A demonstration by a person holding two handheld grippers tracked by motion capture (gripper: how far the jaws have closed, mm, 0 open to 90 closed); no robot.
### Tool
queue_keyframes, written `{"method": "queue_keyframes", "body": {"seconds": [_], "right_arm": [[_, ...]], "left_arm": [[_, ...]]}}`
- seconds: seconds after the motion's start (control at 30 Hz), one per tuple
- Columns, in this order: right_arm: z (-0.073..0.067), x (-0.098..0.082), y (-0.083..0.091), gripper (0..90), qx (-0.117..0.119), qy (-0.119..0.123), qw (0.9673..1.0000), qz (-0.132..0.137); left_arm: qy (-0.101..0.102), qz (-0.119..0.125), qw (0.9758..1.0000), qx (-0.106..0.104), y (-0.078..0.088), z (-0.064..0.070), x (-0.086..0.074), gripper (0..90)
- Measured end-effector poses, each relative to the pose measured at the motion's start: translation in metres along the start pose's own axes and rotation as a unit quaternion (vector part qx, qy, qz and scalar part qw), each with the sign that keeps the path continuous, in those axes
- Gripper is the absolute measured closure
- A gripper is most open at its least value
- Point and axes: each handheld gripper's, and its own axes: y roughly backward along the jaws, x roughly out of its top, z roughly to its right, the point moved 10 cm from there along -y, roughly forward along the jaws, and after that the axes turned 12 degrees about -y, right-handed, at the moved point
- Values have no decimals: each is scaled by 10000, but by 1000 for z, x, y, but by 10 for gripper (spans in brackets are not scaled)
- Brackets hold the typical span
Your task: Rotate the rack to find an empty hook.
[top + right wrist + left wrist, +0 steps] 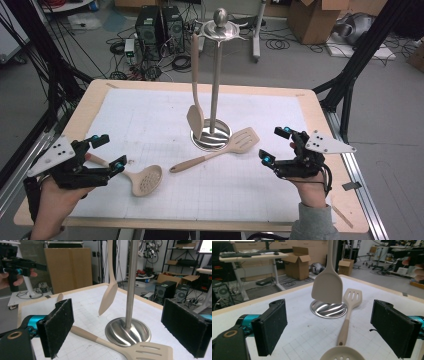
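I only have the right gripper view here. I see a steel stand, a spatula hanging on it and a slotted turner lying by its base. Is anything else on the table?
Observer: Yes, a skimmer spoon lies on the mat near the person's left side, bowl toward the middle.
Operator: Is the left gripper holding it?
Observer: No. The left gripper is open, and the high view shows the skimmer's handle running beneath its jaws.
Operator: And the turner's handle, where does it point?
Observer: The slotted turner lies with its handle end toward the skimmer's bowl, its head by the stand's base.
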Motion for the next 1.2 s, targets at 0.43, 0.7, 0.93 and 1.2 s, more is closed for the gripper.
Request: {"method": "queue_keyframes", "body": {"seconds": [0.43, 0.7, 0.93, 1.2], "right_arm": [[1, 8, 2, 99, -118, -133, 9996, 219], [-2, 20, -1, 99, -10, 14, 10000, -64], [2, 50, -8, 154, 63, -98, 9999, -23], [19, 80, -15, 352, -79, -41, 10000, 28]], "left_arm": [[26, -19, 10000, -46, 1, 12, -1, 141], [265, -80, 9995, -139, -1, 17, -7, 141], [115, -38, 9998, -167, 3, 26, -3, 134], [149, -87, 9998, -78, 11, 22, -9, 134]]}}
